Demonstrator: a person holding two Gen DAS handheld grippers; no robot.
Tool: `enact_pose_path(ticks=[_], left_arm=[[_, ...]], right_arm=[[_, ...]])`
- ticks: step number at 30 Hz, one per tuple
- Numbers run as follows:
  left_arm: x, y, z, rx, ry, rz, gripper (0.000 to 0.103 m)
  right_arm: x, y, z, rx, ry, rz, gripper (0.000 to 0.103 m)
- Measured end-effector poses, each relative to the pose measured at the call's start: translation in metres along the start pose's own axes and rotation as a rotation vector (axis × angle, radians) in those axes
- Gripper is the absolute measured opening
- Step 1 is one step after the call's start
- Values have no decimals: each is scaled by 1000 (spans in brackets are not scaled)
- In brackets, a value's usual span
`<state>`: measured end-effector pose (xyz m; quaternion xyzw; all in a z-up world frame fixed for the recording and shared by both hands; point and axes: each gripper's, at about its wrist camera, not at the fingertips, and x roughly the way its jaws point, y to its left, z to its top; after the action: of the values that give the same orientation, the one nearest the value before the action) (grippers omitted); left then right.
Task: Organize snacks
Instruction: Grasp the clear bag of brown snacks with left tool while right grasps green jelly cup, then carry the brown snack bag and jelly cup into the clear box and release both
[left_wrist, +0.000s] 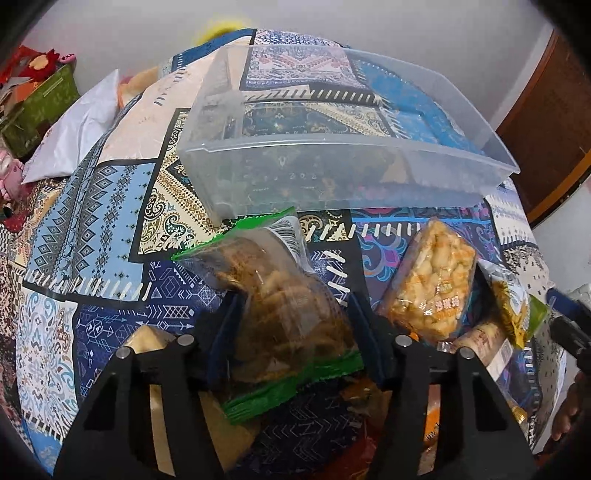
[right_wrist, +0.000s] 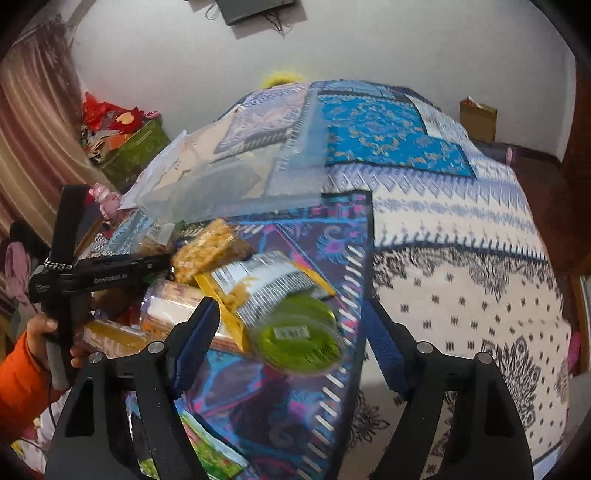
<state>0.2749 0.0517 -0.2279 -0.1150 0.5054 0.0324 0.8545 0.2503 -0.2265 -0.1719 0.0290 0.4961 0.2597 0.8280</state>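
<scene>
The left gripper (left_wrist: 291, 314) has its pads pressed on a green-edged snack bag (left_wrist: 273, 306), with the clear plastic bin (left_wrist: 347, 162) just ahead on the patterned bedspread (left_wrist: 92, 206). The right gripper (right_wrist: 291, 332) stands open, empty, over a green-lidded cup (right_wrist: 299, 338) amid the pile.

1. The bin (left_wrist: 347, 162) stands on the bedspread (left_wrist: 110, 206), behind the heap of snack packets.
2. The cookie packet (left_wrist: 280, 306) lies in front of the bin, between the fingers of the left gripper (left_wrist: 293, 317).
3. To its right lies the puffed-snack packet (left_wrist: 432, 284), with the chip bag (left_wrist: 513, 306) to the right of that.
4. In the right wrist view, the round tub (right_wrist: 299, 336) lies between the fingers of the right gripper (right_wrist: 291, 325), in front of the striped packet (right_wrist: 266, 284).
5. The pillow (left_wrist: 74, 129) lies to the left of the bin.
</scene>
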Motion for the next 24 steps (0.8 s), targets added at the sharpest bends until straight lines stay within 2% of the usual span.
enact_pose_path(ticks=[5,10,12,14,24], left_arm=[[-12,3,-5,-17,-10,-34,57],[-31,-3,-9,26,-68,-8,56],[-37,-4,-10,36,-84,-6,56],[-45,-4,-11,42,-104,1,56],[-82,-14,-20,109,-195,27,56]], right_arm=[[14,-6,-5,39,37,28,76],[24,-1,-9,27,47,-5,74],[25,-2,-12,27,45,4,62],[23,-6,-14,38,44,18,54],[-6,-9,-21,42,-15,-38,54]])
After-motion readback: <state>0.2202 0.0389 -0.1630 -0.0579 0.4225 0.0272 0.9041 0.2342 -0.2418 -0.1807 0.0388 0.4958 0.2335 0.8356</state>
